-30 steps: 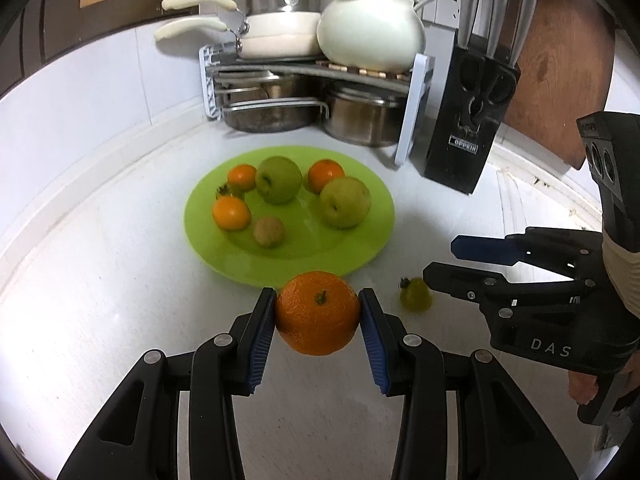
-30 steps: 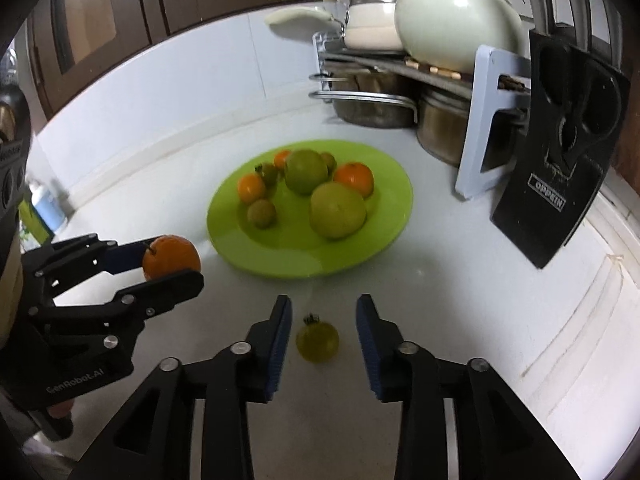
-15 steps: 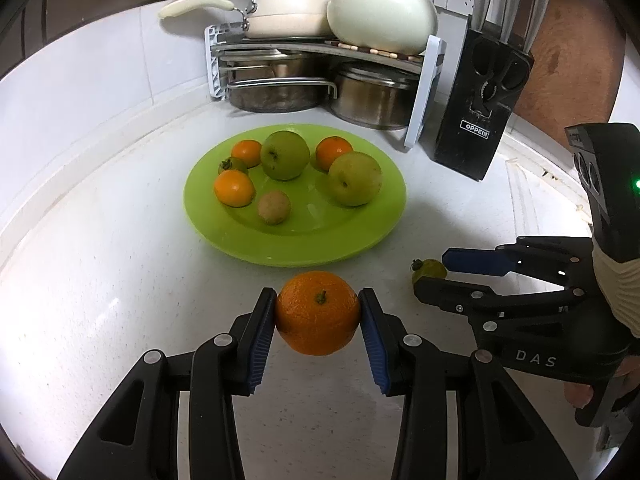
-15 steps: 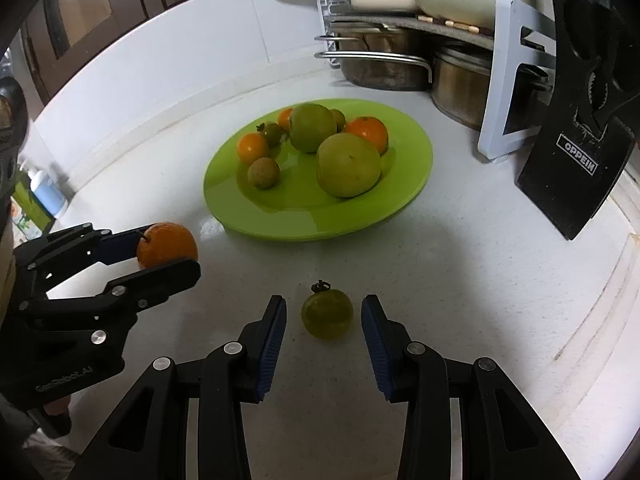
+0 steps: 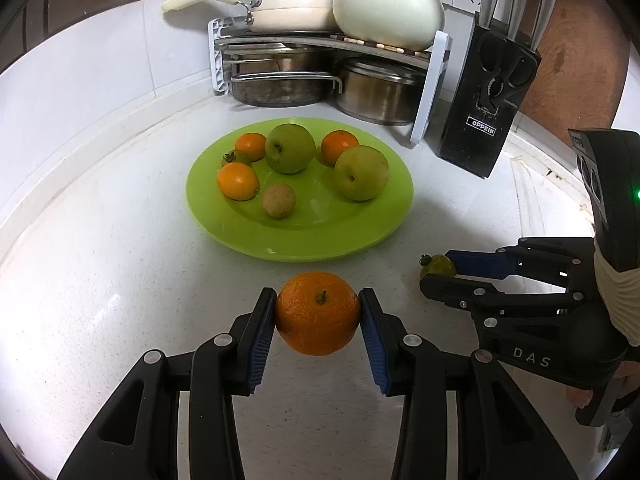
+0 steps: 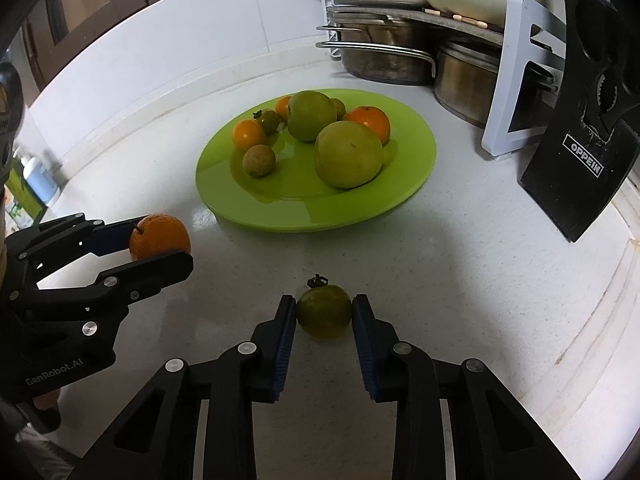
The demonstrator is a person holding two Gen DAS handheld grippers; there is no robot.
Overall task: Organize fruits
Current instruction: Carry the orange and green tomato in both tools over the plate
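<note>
Just short of the green plate (image 5: 308, 240), your left gripper (image 5: 318, 314) pinches an orange (image 5: 317, 312) above the white bench (image 5: 100, 280). Your right gripper (image 6: 323, 312) has both pads against a small green tomato (image 6: 324, 311) on the bench. Seven fruits sit on the plate.

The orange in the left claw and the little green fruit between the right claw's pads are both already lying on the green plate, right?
Not quite. The orange is in the left claw, and the little green fruit sits between the right claw pads, but neither is on the green plate. The right wrist view shows both short of its rim, over the white counter.
</note>
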